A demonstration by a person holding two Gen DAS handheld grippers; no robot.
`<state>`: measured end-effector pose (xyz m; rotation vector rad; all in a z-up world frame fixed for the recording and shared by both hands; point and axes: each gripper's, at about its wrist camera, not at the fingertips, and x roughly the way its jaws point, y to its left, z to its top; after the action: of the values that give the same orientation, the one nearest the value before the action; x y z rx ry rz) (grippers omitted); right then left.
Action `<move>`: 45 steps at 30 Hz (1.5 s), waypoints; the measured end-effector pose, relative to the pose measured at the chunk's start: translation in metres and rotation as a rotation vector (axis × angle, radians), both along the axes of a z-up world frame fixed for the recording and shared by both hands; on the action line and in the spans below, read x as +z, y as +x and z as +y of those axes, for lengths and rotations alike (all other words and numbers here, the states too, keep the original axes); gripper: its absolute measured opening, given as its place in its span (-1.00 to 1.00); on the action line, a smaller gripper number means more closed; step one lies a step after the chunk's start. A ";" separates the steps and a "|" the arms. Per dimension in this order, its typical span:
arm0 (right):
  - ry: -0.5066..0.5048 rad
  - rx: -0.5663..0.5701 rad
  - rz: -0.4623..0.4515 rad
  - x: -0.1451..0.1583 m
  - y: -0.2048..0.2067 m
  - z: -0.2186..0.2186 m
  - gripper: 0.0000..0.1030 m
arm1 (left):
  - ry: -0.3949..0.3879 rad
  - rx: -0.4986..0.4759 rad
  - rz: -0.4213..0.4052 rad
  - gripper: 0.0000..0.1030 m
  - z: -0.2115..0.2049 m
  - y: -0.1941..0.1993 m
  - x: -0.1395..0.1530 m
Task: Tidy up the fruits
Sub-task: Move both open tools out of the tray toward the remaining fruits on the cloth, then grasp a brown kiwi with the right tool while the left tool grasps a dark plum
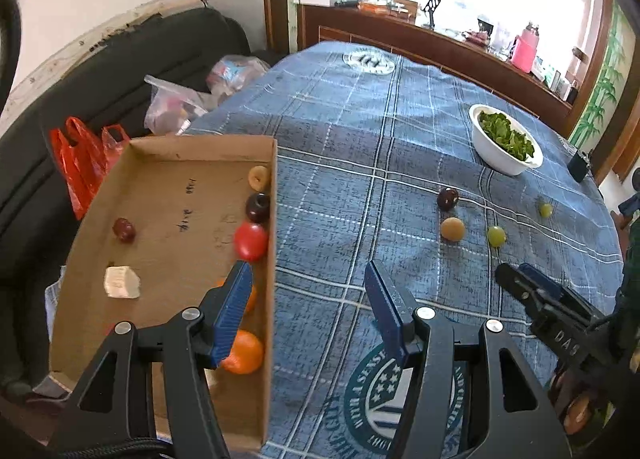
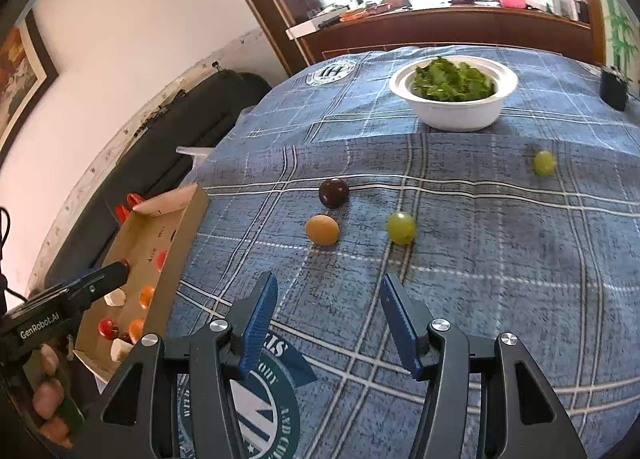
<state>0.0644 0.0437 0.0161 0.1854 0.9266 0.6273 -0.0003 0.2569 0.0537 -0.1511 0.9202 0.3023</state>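
Along the counter's (image 2: 500, 299) left edge sits the cardboard box (image 1: 168, 195), fruit lined against its right wall. Open cloth separates it from dark plum (image 2: 333, 193), tan fruit (image 2: 322, 230) and two green grapes (image 2: 400, 227). Left gripper (image 1: 308, 295) wide, right gripper (image 2: 328, 311) moderately parted, both empty. Only the left wrist view shows the box's white chunk (image 1: 122, 283) clearly.

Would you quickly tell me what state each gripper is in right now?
Left gripper: open, holding nothing.
Right gripper: open, holding nothing.
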 end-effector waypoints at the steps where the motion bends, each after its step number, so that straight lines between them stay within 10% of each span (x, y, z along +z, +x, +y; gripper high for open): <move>1: -0.008 0.013 0.001 -0.001 0.003 0.005 0.09 | -0.004 -0.005 0.006 0.12 -0.001 0.004 -0.001; 12: -0.120 0.074 -0.019 -0.026 0.049 0.063 0.07 | -0.037 -0.053 0.083 0.12 -0.020 0.080 -0.018; 17: -0.179 0.098 -0.053 -0.034 0.058 0.071 -0.46 | -0.053 -0.054 0.117 0.12 -0.027 0.108 -0.029; 25: -0.186 -0.020 -0.077 -0.024 0.053 0.003 -0.47 | -0.067 -0.131 0.173 0.11 -0.063 0.144 -0.053; 32: -0.142 -0.388 -0.103 0.010 0.040 -0.109 -0.47 | -0.025 -0.191 0.172 0.19 -0.095 0.160 -0.068; 36: -0.060 -0.365 -0.113 0.023 0.021 -0.120 -0.47 | -0.059 -0.252 0.167 -0.62 -0.108 0.156 -0.068; 45: 0.023 -0.255 -0.088 0.033 -0.003 -0.086 -0.47 | -0.139 -0.219 0.080 -0.88 -0.070 0.109 -0.043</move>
<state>0.0612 -0.0425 0.0494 0.2899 0.7957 0.4072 0.1084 0.1871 0.0109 -0.1658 1.0283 0.0417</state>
